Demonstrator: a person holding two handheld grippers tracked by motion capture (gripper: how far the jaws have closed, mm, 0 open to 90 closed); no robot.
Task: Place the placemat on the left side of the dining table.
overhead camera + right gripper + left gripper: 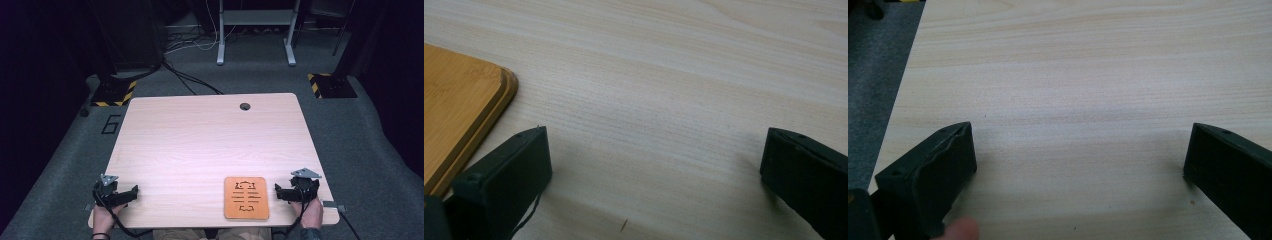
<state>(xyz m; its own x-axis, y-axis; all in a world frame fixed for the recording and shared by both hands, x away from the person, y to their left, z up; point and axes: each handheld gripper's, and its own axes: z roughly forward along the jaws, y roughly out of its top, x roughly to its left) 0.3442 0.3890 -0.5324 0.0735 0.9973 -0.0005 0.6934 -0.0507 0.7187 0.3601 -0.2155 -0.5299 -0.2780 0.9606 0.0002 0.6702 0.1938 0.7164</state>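
Left gripper (131, 190) sits low at the bench's (200, 145) near left corner, hand (103, 216) behind it, jaws spread wide over bare wood. A blurred fingertip (960, 230) pokes in by its left jaw. Across to the orange wooden board (246, 197), flat near the front edge, its dark cut-out markings too small to read. Right gripper (278, 192) rests just beside it, jaws wide, holding nothing.

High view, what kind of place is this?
Probably a recording lab or studio: a light wood table stands alone on grey carpet, with dark curtains around, loose cables on the floor and hazard-striped stand bases behind it.
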